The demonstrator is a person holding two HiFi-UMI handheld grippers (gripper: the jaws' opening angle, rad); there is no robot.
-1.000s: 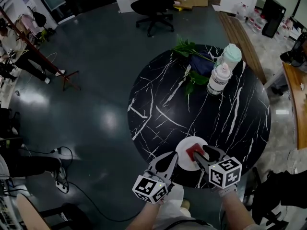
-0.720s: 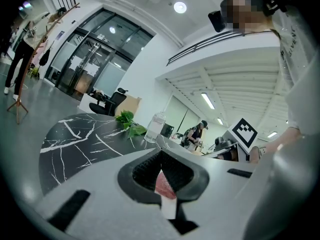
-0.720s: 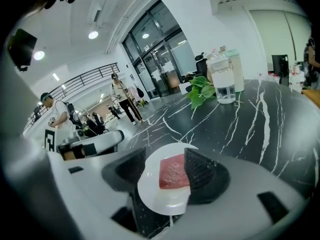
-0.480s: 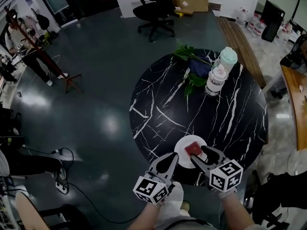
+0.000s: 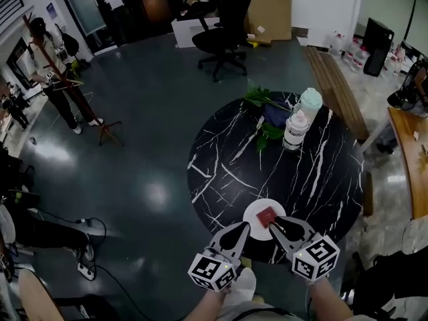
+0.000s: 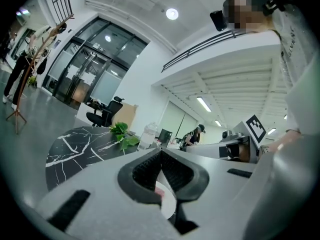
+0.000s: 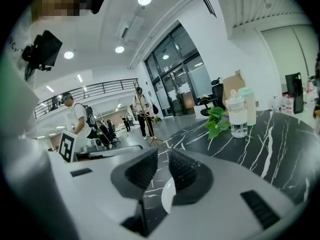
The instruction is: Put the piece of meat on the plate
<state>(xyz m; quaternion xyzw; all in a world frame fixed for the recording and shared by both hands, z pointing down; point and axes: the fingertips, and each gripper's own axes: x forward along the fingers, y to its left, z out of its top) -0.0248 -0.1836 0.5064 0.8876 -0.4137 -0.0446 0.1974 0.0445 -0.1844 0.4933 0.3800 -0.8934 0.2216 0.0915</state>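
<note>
Jaws of the right gripper were closing, empty, a little apart; left gripper is pinched tight. By the table edge, meat lies on the plate.

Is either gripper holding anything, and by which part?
Nothing is held. The left gripper is shut and empty; the right gripper, whose jaws have just been closing, has nothing between them. The piece of meat lies on the plate.

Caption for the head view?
Meat lies on the white plate; left gripper shut, right gripper empty, jaws just closing, both hovering at the table edge.
</note>
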